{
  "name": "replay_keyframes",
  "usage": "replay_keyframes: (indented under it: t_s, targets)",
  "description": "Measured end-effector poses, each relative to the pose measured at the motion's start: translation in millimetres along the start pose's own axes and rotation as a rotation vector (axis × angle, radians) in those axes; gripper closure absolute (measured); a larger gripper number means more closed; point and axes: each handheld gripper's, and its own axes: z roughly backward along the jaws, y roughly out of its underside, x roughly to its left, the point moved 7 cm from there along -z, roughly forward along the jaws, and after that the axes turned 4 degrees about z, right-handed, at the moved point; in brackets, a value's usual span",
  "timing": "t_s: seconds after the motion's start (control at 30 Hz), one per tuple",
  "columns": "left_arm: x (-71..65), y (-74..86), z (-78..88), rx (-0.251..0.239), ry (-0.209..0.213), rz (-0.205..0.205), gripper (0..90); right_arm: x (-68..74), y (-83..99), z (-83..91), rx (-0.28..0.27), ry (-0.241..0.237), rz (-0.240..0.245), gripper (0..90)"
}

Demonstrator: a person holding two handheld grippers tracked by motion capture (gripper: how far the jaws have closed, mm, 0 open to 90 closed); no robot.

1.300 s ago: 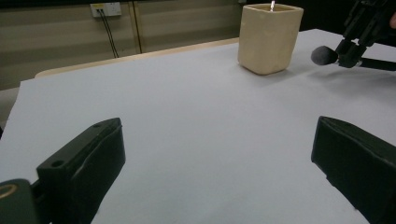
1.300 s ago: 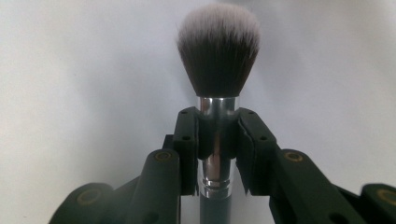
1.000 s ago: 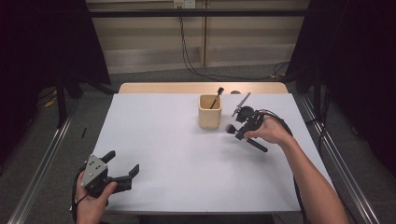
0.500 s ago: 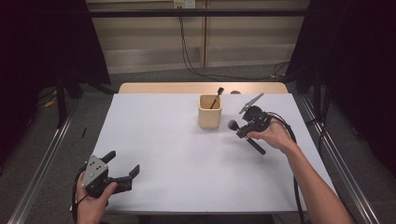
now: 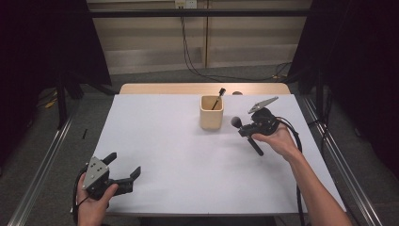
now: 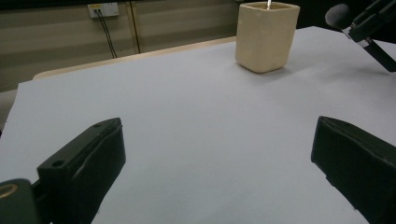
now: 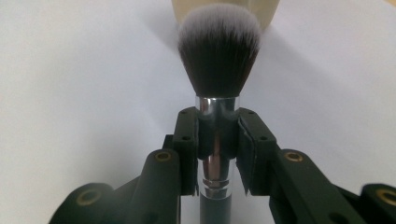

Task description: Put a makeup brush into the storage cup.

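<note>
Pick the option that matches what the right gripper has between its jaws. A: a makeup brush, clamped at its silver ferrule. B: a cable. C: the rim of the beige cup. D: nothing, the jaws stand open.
A: in the right gripper view the right gripper has its jaws shut on the shiny ferrule of the makeup brush, bristles pointing toward the beige cup, which stands apart on the table.

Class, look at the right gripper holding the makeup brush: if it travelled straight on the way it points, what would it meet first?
Probably the beige cup just beyond the makeup brush in the right gripper; depth is uncertain.
</note>
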Motion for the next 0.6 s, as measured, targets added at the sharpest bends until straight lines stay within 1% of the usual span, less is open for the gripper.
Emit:
replay_keyframes:
  t_s: [0.13,0.2,0.3,0.4,0.47,0.53,0.6]
  targets:
    - [-2.4,-0.4,-0.4,-0.002,0.011,-0.005,3.0,0.6,0.4,1.4,-0.028,0.009,-0.010,71.5]
    - [-2.6,-0.3,-0.5,0.002,0.013,-0.010,3.0,1.1,-0.4,1.9,-0.057,0.007,-0.012,71.4]
    - [-2.4,-0.1,-0.7,0.004,0.011,-0.006,3.0,2.2,-0.4,2.6,-0.078,0.006,-0.020,71.5]
    - [-2.1,-0.1,-0.7,0.003,0.009,0.002,3.0,1.7,-0.6,2.8,-0.110,0.013,-0.026,71.5]
    - [-2.5,-0.1,-0.6,0.003,0.015,0.008,3.0,1.1,-0.6,3.5,-0.136,0.009,-0.039,71.5]
    - [-2.5,0.0,-0.7,0.003,0.017,0.010,2.9,0.3,0.4,4.0,-0.152,0.021,-0.047,71.5]
    - [-1.6,-0.2,-0.7,0.000,0.009,0.008,2.9,0.0,0.8,5.2,-0.181,0.026,-0.057,71.5]
